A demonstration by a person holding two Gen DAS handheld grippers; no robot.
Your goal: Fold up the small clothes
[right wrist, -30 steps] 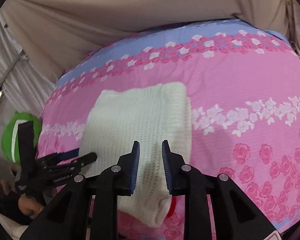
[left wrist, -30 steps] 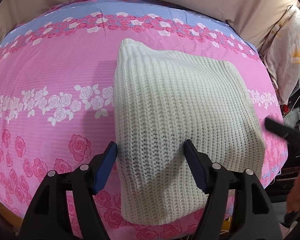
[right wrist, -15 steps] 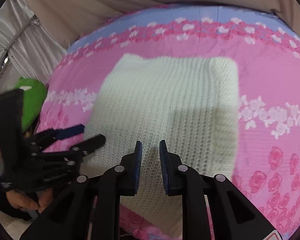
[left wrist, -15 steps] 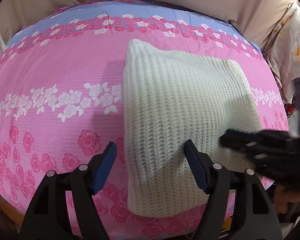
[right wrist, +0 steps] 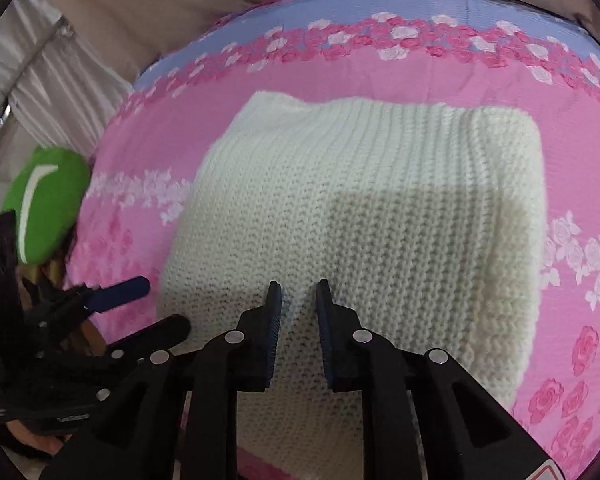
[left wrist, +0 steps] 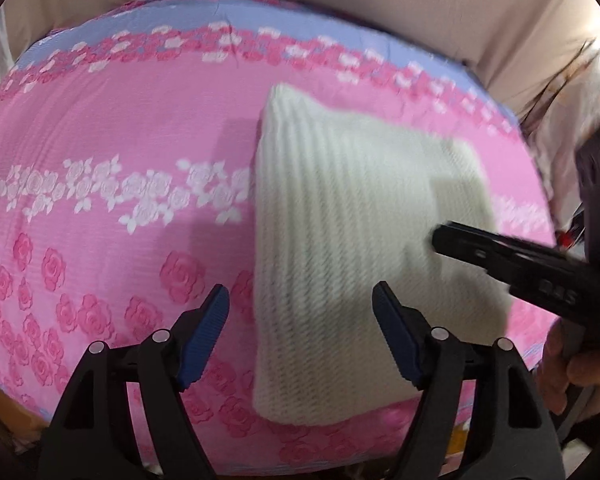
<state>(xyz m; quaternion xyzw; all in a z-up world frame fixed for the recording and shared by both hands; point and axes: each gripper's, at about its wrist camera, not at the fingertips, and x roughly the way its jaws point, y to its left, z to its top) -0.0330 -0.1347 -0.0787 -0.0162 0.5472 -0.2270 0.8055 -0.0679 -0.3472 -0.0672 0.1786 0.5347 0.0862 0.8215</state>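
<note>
A cream knitted garment (left wrist: 340,232), folded into a thick rectangle, lies on the pink floral bedsheet (left wrist: 100,168); it also shows in the right wrist view (right wrist: 380,220). My left gripper (left wrist: 300,300) is wide open and empty, its jaws astride the garment's near left edge, above it. My right gripper (right wrist: 298,292) hovers over the garment's near part with a narrow gap between the jaws and nothing held. The right gripper also shows in the left wrist view (left wrist: 444,236) reaching in over the garment from the right. The left gripper appears at the left of the right wrist view (right wrist: 156,304).
A beige fabric wall (left wrist: 380,8) backs the bed. A patterned pillow (left wrist: 588,92) lies at the right of the bed. A green cushion (right wrist: 44,204) sits off the bed's left side. The sheet's near edge (left wrist: 300,464) drops off close to me.
My right gripper has moved in over the garment from its side toward the middle. My left gripper has shifted left, so the garment sits further right in its view.
</note>
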